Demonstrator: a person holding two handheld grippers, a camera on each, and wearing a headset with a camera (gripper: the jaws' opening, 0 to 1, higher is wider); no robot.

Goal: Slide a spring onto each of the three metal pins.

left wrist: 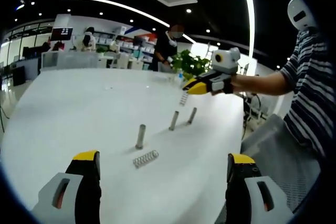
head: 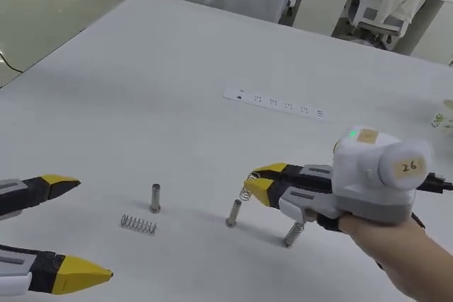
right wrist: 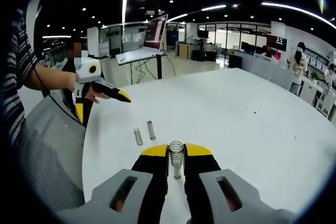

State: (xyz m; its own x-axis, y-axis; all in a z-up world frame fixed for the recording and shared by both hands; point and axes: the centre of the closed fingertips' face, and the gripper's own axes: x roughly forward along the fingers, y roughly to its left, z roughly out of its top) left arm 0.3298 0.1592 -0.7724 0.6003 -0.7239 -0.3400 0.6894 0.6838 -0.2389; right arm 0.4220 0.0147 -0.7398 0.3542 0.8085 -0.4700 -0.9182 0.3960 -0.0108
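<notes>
My right gripper (head: pixel 250 180) (right wrist: pixel 176 148) is shut on a small spring (head: pixel 245 193) (right wrist: pixel 176 157) that hangs from its yellow tips. The spring's lower end sits just above the top of the middle pin (head: pixel 233 213) (right wrist: pixel 177 172). A bare pin (head: pixel 155 198) (left wrist: pixel 140 136) stands upright to the left. The right-hand pin (head: pixel 294 234) (left wrist: pixel 192 115) leans and carries a spring. A loose spring (head: pixel 138 225) (left wrist: pixel 145 158) lies flat by the left pin. My left gripper (head: pixel 93 228) (left wrist: pixel 163 157) hovers open at the near left, short of the loose spring.
A white power strip (head: pixel 273 102) lies further back on the white table (head: pixel 141 90). Office chairs (head: pixel 382 5) stand beyond the far edge. A small cup-like item (head: pixel 444 117) sits at the right border. The person's hand (head: pixel 396 245) holds the right gripper.
</notes>
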